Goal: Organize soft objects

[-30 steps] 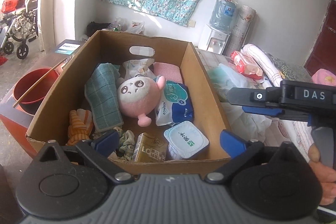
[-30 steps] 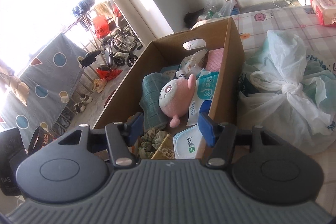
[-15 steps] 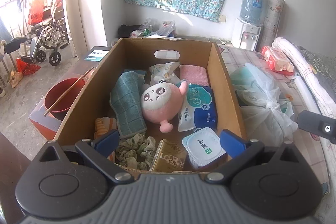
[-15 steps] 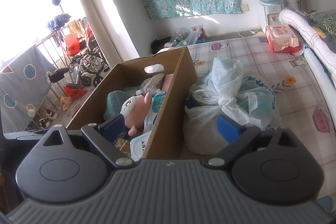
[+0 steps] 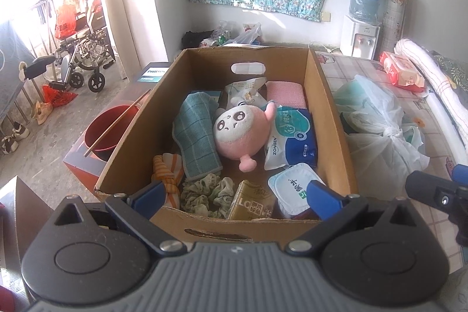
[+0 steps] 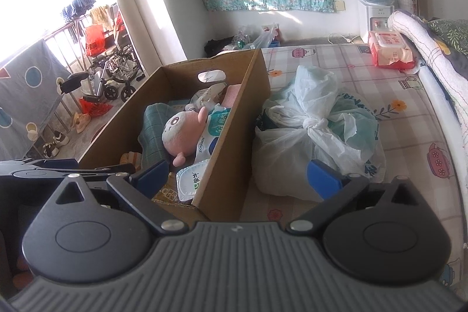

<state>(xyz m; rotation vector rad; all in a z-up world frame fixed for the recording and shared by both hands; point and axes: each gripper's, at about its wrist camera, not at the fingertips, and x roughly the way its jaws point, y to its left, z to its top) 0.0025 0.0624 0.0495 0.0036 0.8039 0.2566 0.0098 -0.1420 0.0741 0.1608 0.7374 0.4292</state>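
Hovering both tongs w/ nothing between the pads, I'm between picks. Biggest thing first: the cardboard box [image 5: 330, 107] sits on the bed, already packed w/ soft stuff. Just beside its right wall lies the knotted plastic bag [image 6: 316, 136], touching the box by the look of it, still outside. Inside, the pink plush [image 5: 239, 130] lies mid-box, teal towel [image 5: 196, 136] to its left, tissue pack [image 5: 292, 136] on its right. Right gripper [image 6: 238, 176] has just been opening; it's spread wide over the box corner & the bag. Left gripper [image 5: 234, 195] spread too, empty, over the box's near end. Next, I reckon: right goes for the bag's knot, needs a firm pinch as the film looks slippery.
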